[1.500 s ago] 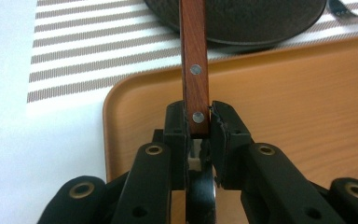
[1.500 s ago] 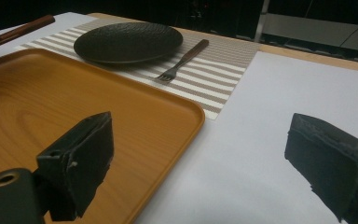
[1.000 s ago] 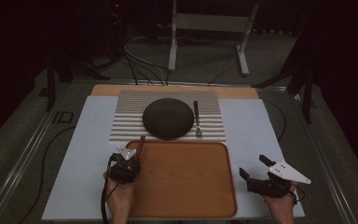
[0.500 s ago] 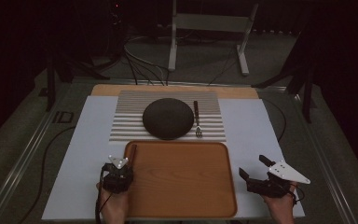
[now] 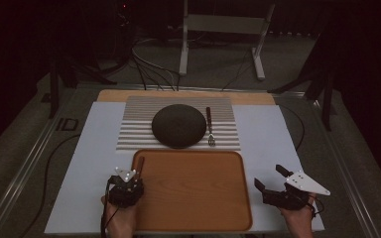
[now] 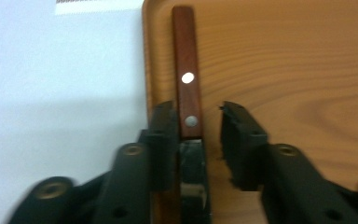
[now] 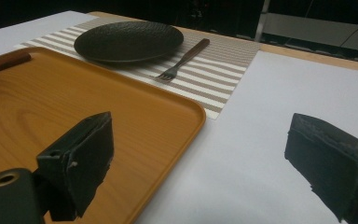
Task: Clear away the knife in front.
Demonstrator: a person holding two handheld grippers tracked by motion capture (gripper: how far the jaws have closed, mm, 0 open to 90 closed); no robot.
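A knife with a riveted wooden handle [image 6: 186,70] lies along the left inner edge of the wooden tray [image 6: 284,70], its handle [image 5: 140,166] pointing away from me. My left gripper [image 6: 198,112] straddles the handle's near end. Its jaws have just been opening: the handle rests beside the left one, with a clear gap to the right one. In the high view the left gripper [image 5: 133,177] sits at the tray's [image 5: 193,152] near left corner. My right gripper [image 5: 269,177] stands open over the white mat just right of the tray, with nothing between its jaws [image 7: 200,140].
A dark round plate [image 5: 178,125] and a fork [image 5: 210,126] lie on the striped placemat [image 5: 134,134] beyond the tray. The right gripper view shows the plate [image 7: 128,41] and fork [image 7: 184,58] too. A metal stand and cables sit behind the table.
The left gripper has drawn back a little toward me and its jaws have parted. The knife, held tilted before, now lies in the tray. The right gripper has kept still.
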